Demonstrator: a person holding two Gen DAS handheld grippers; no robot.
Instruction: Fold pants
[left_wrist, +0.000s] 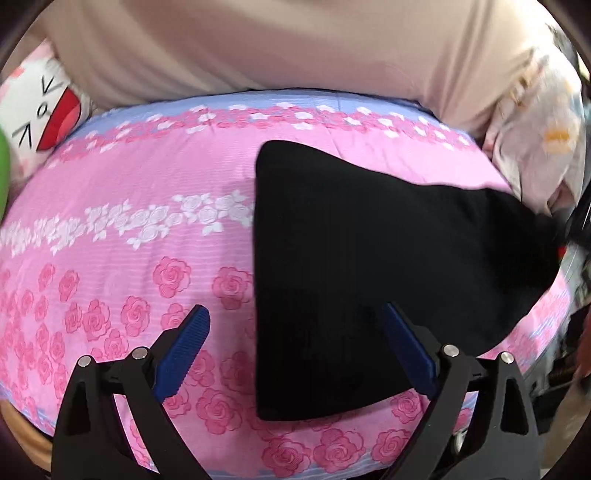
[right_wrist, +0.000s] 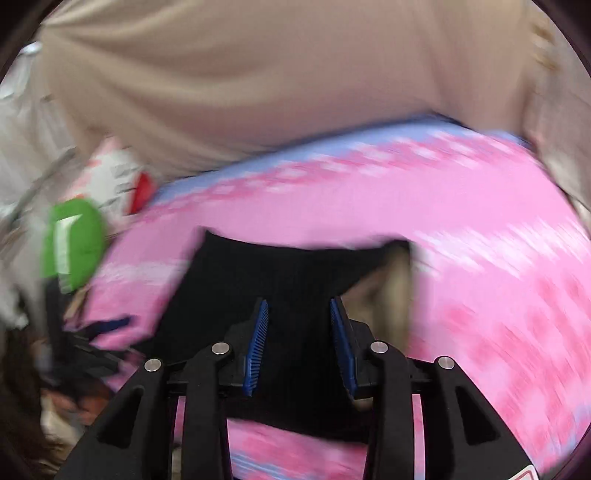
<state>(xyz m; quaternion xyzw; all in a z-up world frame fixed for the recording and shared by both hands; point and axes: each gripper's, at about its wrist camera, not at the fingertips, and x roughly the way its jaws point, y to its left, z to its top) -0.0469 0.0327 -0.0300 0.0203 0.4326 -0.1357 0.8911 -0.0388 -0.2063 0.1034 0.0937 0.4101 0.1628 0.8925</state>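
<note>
One pair of black pants (left_wrist: 388, 258) lies folded on a pink rose-print sheet (left_wrist: 129, 221), toward the right of the left wrist view. Its near edge lies partly between the two blue pads of the left gripper (left_wrist: 295, 328). This gripper's fingers are spread wide; neither pad presses the cloth.

In the right wrist view, which is blurred, the pants (right_wrist: 295, 266) appear as one dark slab directly ahead of the right gripper (right_wrist: 299, 314). Its two fingers stand partly apart, with black fabric showing in the gap. Whether the pads touch the fabric cannot be told through the blur. A tan patch (right_wrist: 391, 280) shows at the right edge of the pants; what it is cannot be told.

One beige cloth (left_wrist: 277, 48) covers the far side. One cartoon-face pillow (left_wrist: 40, 107) lies at the far left of the sheet. One green object (right_wrist: 74, 243) sits at the left, near the pillow.
</note>
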